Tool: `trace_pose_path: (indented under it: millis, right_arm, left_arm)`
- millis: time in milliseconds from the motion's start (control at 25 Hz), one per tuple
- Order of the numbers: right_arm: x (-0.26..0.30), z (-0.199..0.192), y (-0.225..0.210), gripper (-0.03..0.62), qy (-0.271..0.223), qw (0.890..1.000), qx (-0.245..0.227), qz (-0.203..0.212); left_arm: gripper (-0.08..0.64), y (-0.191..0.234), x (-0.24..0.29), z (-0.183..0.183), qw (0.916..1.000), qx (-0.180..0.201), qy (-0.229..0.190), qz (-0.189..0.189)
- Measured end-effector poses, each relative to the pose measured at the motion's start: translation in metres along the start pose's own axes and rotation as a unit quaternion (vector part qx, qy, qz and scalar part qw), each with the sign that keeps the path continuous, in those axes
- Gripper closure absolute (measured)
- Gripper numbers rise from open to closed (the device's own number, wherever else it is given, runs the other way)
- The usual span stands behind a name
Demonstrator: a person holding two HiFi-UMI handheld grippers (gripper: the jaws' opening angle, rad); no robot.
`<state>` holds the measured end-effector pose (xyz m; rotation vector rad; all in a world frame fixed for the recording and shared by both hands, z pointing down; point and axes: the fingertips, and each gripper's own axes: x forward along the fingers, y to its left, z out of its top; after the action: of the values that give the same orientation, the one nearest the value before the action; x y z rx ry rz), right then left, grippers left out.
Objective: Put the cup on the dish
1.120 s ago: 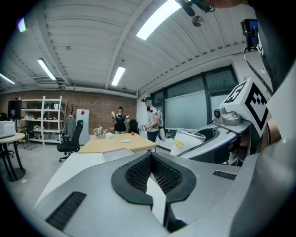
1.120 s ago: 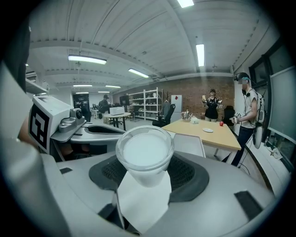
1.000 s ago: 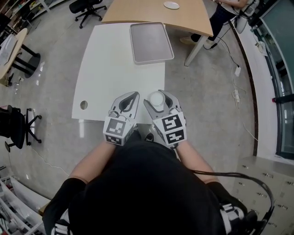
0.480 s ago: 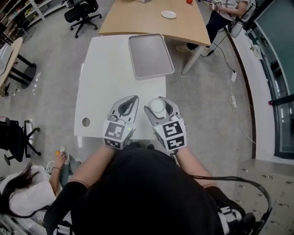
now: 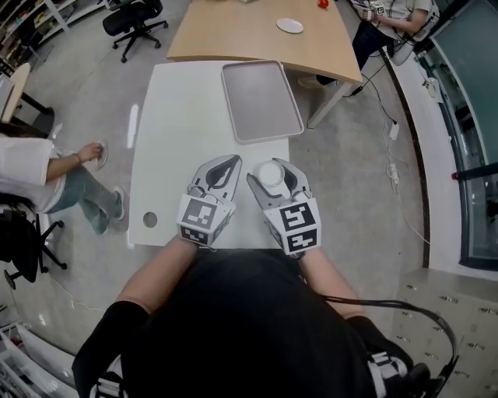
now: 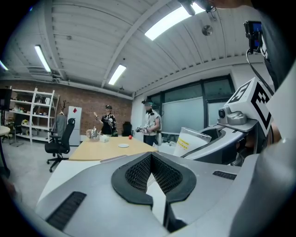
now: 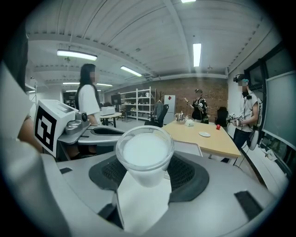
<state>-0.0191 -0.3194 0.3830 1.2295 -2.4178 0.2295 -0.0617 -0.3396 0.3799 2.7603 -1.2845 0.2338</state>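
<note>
A clear plastic cup (image 5: 269,172) with a white inside sits upright between the jaws of my right gripper (image 5: 271,179), which is shut on it; the right gripper view shows the cup (image 7: 144,155) close up between the black pads. My left gripper (image 5: 232,162) is beside it, shut with nothing held, its pads meeting at the tip (image 6: 151,156). Both hover over the near end of the white table (image 5: 179,132). The small white dish (image 5: 290,26) lies far ahead on the wooden table (image 5: 233,31) and also shows as the dish (image 7: 204,134) in the right gripper view.
A grey tray (image 5: 261,99) lies at the white table's far right. A red object (image 5: 322,3) sits beyond the dish. A person (image 5: 35,167) is at the left by the table, another person (image 5: 389,12) at the wooden table's far corner. An office chair (image 5: 132,15) stands far left.
Both grippers have moved forward from the white table's near edge to over its surface, cup still held. A person in white has come into view at the left.
</note>
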Motion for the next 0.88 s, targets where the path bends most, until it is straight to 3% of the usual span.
trace_pose_path:
  millis: [200, 640, 880]
  right_arm:
    - [0.024, 0.007, -0.011, 0.341, 0.005, 1.0, 0.007, 0.004]
    - [0.065, 0.014, -0.044, 0.341, 0.008, 0.999, 0.003, 0.033]
    - [0.087, 0.012, -0.063, 0.341, 0.012, 0.999, 0.004, 0.034]
  left_arm:
    - [0.56, 0.019, 0.017, -0.005, 0.9999, -0.005, 0.011, -0.001]
    - [0.56, 0.048, 0.057, -0.016, 0.9987, -0.029, 0.021, 0.035]
    - [0.56, 0.068, 0.083, -0.016, 0.998, -0.019, 0.016, 0.058]
